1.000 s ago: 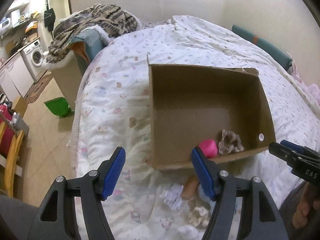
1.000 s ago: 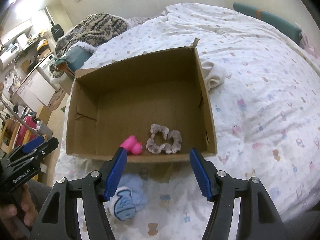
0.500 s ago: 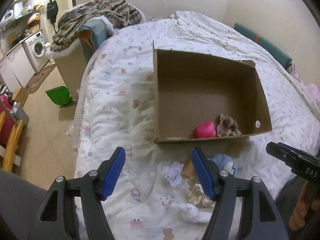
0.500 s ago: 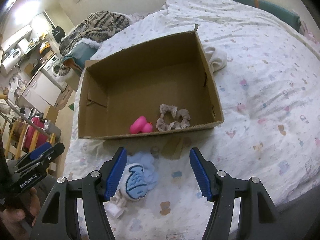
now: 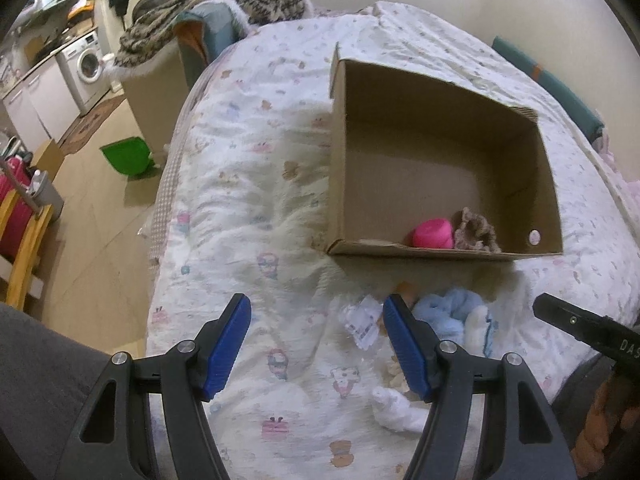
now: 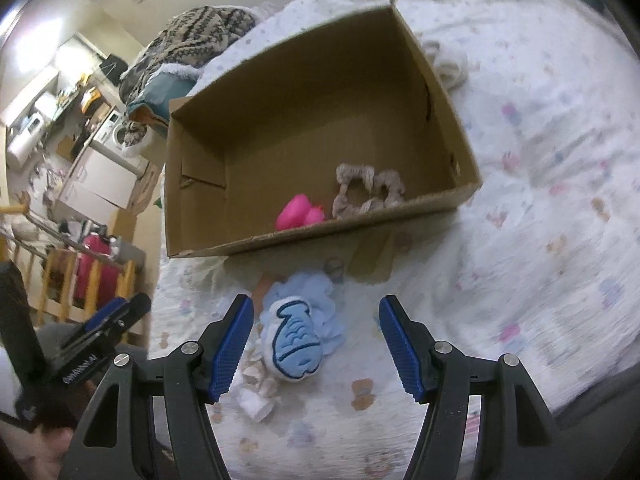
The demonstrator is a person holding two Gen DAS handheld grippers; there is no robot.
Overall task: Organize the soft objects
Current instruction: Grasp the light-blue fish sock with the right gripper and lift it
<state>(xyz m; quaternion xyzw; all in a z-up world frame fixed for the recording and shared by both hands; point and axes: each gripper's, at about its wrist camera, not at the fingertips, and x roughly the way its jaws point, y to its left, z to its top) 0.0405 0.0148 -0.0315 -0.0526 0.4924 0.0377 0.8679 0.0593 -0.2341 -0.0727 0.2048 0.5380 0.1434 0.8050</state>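
Note:
An open cardboard box (image 5: pixel 338 152) (image 6: pixel 192 176) lies on the bed. Inside it are a pink soft toy (image 5: pixel 432 233) (image 6: pixel 298 211) and a beige scrunchie (image 5: pixel 476 230) (image 6: pixel 366 190). In front of the box lie a light blue plush with a fish patch (image 6: pixel 294 338) (image 5: pixel 460 314), a small white and beige soft item (image 6: pixel 256 392) (image 5: pixel 396 404) and a crumpled clear wrapper (image 5: pixel 364 320). My left gripper (image 5: pixel 316 344) is open and empty, left of the pile. My right gripper (image 6: pixel 316 344) is open and empty above the plush.
The bed has a white printed quilt (image 5: pixel 248 200). A white cloth (image 6: pixel 448 60) lies behind the box. A patterned blanket (image 5: pixel 216 4) covers a chair past the bed. The floor at left holds a green dustpan (image 5: pixel 126 158) and a washing machine (image 5: pixel 86 66).
Both grippers have pulled back from the box towards the near edge of the bed. The blue plush and small items in front of the box have come into view.

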